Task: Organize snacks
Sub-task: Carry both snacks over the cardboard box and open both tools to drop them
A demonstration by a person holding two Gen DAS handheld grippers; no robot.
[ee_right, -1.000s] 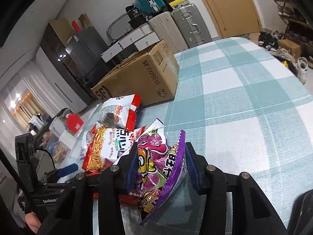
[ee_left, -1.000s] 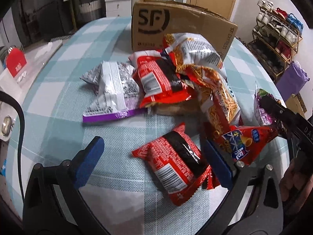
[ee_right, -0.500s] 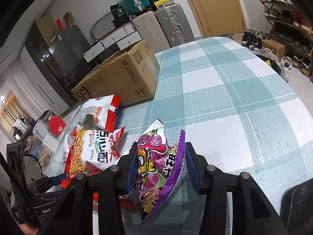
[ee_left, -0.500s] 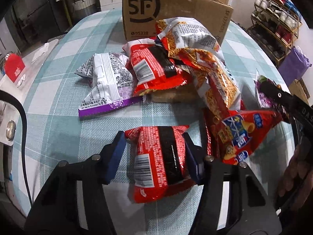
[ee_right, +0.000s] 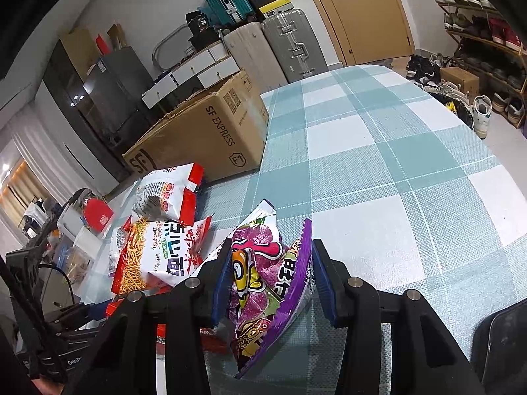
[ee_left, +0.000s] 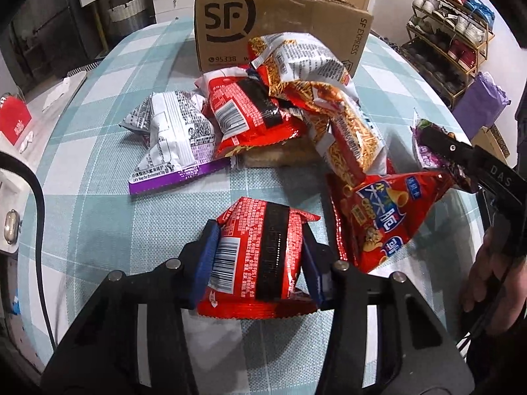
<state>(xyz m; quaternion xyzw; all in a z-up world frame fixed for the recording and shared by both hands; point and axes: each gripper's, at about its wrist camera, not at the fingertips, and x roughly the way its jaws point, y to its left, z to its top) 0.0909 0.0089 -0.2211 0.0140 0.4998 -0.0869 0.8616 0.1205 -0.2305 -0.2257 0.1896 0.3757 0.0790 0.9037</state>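
Lying lengthwise between left gripper (ee_left: 260, 256) pads, red snack packet (ee_left: 260, 250)

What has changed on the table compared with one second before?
The left claw has just been closing and now grips the red snack packet, which turned to lie straight between its pads. The right claw keeps holding the purple candy bag; the pile is unchanged.

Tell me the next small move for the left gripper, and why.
Probably lift. The left gripper has just been closing, and its blue pads now press both sides of the red foil snack packet with the black band, which seems to rest on the checked tablecloth. Raising it clears the pile before carrying it towards the open brown cardboard box.
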